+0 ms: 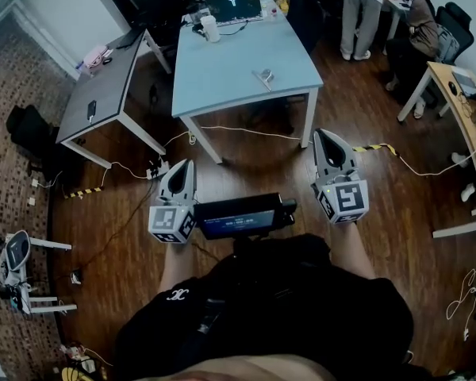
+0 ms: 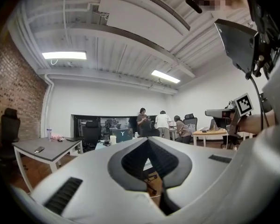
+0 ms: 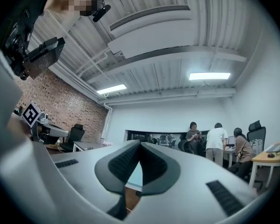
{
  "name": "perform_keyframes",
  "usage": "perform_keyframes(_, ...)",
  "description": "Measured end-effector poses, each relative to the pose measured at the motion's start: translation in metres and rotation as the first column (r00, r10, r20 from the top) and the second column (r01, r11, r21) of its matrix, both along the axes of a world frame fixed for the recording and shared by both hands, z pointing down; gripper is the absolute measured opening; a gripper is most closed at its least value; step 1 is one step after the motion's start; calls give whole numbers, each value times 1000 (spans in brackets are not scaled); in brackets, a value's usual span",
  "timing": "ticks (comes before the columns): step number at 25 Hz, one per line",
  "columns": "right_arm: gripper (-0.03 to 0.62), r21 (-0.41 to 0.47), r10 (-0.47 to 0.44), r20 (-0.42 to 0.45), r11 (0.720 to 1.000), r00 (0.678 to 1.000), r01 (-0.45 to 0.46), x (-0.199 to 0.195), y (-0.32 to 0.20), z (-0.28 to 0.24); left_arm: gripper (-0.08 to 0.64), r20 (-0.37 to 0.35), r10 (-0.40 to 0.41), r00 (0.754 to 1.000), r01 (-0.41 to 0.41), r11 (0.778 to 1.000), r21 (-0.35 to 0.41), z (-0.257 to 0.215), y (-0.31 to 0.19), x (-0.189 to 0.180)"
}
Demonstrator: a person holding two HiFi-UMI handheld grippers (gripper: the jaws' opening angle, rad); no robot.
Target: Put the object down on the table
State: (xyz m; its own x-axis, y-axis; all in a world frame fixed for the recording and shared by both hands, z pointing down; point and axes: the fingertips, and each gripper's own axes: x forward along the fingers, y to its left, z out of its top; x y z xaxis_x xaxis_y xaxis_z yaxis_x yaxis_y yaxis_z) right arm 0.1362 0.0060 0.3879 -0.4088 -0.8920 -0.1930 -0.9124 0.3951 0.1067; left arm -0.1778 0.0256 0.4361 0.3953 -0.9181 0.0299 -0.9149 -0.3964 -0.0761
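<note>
Both grippers are held over the wooden floor (image 1: pixel 246 173), well short of the light-blue bench (image 1: pixel 230 86). Left gripper (image 1: pixel 182 167): jaws closed tip to tip, nothing between them. Right gripper (image 1: pixel 327 137): likewise closed and empty. A small metallic object (image 1: pixel 263 75) lies on the bench top, well apart from both. Judgement: the set-down appears complete, with nothing left in hand to place.
</note>
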Motion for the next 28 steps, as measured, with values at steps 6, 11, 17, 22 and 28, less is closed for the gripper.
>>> perform_keyframes(6, -21, -21, -16, -19, 1000, 1000, 16, 26, -1, -3, 5, -42, -10, 999, 11, 999, 31, -11, 3, 31)
perform_keyframes(11, -23, -35, -54, -35, 998, 998, 53, 32, -1, -4, 5, -25, -9, 1000, 10, 999, 32, -11, -3, 54)
perform_keyframes(17, -23, -43, -66, -33, 997, 997, 64, 44, 3, -3, 5, -5, -12, 1000, 12, 999, 34, -14, -6, 67)
perform_keyframes(22, -23, -9, -79, -45, 997, 996, 79, 46, 13, -19, 5, 6, -24, 1000, 23, 999, 40, -21, -6, 68)
perform_keyframes(28, -23, -5, -73, -45, 997, 996, 73, 54, 19, -20, 5, 8, -20, 1000, 20, 999, 37, -21, -1, 75)
